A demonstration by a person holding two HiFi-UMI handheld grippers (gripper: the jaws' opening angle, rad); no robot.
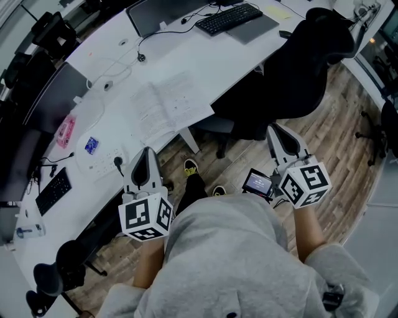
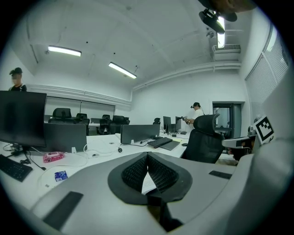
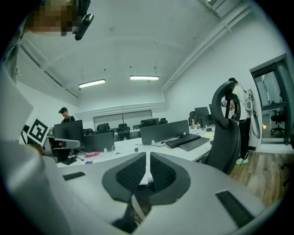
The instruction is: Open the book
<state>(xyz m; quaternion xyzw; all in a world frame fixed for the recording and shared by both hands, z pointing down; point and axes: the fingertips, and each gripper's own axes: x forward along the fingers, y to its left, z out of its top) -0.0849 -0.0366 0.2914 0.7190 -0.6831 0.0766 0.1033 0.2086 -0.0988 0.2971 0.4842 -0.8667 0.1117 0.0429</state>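
Observation:
The book (image 1: 165, 105) lies flat on the white desk (image 1: 205, 62), its pale printed pages spread face up. Both grippers hang in front of the desk edge, apart from the book and touching nothing. My left gripper (image 1: 147, 151) is below and left of the book, pointing toward the desk; in the left gripper view its jaws (image 2: 147, 154) meet at the tips, with a strip of page (image 2: 148, 181) seen beyond them. My right gripper (image 1: 274, 128) is off to the right over the wooden floor, beside the chair, and its jaws (image 3: 148, 155) stand almost together with nothing between them.
A black office chair (image 1: 298, 68) stands between the desk and my right gripper. On the desk are a keyboard (image 1: 228, 17), a monitor (image 1: 56, 96), cables, a pink packet (image 1: 65, 130) and a blue packet (image 1: 91, 145). A small screen (image 1: 257, 182) is near my knees. People stand far off.

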